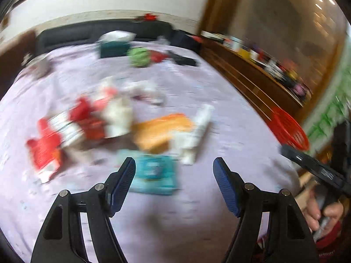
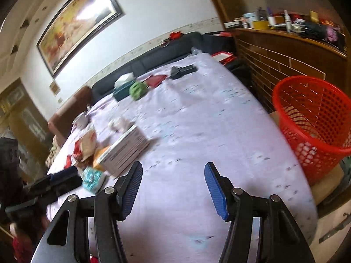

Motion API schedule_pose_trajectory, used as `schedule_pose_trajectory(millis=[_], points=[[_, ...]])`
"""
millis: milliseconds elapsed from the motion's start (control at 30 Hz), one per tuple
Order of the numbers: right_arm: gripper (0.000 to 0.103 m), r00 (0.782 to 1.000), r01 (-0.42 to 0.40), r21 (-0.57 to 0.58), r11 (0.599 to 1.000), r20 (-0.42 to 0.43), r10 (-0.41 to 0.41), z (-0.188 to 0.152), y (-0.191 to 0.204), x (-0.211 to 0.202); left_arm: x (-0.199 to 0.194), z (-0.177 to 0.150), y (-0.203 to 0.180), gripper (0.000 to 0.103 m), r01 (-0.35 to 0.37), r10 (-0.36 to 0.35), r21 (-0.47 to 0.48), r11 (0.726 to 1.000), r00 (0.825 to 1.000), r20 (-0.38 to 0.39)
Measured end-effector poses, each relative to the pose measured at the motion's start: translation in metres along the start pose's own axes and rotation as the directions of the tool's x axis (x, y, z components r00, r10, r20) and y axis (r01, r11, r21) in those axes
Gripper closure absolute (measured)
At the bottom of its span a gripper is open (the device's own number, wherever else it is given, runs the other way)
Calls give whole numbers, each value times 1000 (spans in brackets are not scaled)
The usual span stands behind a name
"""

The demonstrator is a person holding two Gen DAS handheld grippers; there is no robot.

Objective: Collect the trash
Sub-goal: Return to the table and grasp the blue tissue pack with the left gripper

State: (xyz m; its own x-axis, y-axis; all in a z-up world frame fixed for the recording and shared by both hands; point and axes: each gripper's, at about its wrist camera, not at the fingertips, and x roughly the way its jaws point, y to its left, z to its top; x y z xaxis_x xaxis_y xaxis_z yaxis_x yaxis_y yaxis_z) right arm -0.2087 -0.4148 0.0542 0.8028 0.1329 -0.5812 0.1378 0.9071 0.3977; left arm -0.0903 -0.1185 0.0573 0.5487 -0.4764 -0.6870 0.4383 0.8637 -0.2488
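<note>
Litter lies heaped on the pale lilac bedspread (image 1: 219, 83), and reading that heap from the left: a crumpled red and white wrapper (image 1: 46, 146), more red and white packaging blurred together, an orange flat packet (image 1: 158, 131), a white flat carton (image 1: 197, 131) and, nearest, a teal and white soft pack (image 1: 153, 173). The left gripper (image 1: 174, 164) hovers just short of the teal pack with its blue-padded jaws apart and nothing between them. To its right, the right gripper (image 2: 173, 171) hangs over bare bedspread, jaws likewise parted and empty, with the white carton off to its left.

Risks, as I judge them: both views are smeared, so the grippers seem to be travelling fast, and a quick closing could pinch bedspread along with the thin teal pack or push it flat instead of lifting it. The pieces overlap, so pulling one could drag its neighbours across the bed or onto the floor. The two grippers also sit near each other and could collide if both reach into the heap.

The red plastic mesh basket (image 2: 311, 118) stands off the right edge of the bed, well apart from the heap. Through its mesh some pale material shows low down; what it is cannot be told. Every carry must cross the open bed, where a loose grip could drop something.
</note>
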Motion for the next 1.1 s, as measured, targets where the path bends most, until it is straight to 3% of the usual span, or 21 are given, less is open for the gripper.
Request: schedule_pose_trajectory(millis=[267, 500, 567, 667, 700, 767, 867, 1000, 1100], points=[[40, 999, -27, -26, 999, -35, 26, -7, 24, 11, 30, 0, 46, 31, -4, -2, -107, 994, 999, -53], [40, 999, -18, -33, 999, -42, 16, -6, 25, 14, 48, -13, 28, 31, 71, -78, -60, 996, 988, -133], [40, 999, -15, -23, 1000, -44, 14, -6, 22, 14, 41, -24, 12, 31, 129, -129, -13, 992, 979, -159], [40, 999, -13, -12, 1000, -48, 12, -6, 17, 15, 18, -43, -19, 31, 301, -283, 62, 952, 937, -204], [40, 999, -13, -10, 1000, -49, 13, -6, 16, 16, 12, -45, -24, 31, 317, -295, 84, 945, 933, -206], [39, 999, -13, -8, 1000, -49, 12, -6, 15, 15, 4, -46, -31, 25, 284, -257, 135, 949, 949, -184], [39, 999, -13, -3, 1000, -50, 13, -7, 14, 15, 8, -37, -28, 19, 156, -135, 148, 977, 981, -139], [39, 998, -23, 0, 1000, -53, 23, -9, 16, 15, 29, -29, -26, 19, 172, -151, 91, 981, 968, -201], [39, 998, -24, -13, 1000, -53, 23, -11, 19, 14, 44, -27, -39, 19, 121, -96, 108, 987, 973, -210]])
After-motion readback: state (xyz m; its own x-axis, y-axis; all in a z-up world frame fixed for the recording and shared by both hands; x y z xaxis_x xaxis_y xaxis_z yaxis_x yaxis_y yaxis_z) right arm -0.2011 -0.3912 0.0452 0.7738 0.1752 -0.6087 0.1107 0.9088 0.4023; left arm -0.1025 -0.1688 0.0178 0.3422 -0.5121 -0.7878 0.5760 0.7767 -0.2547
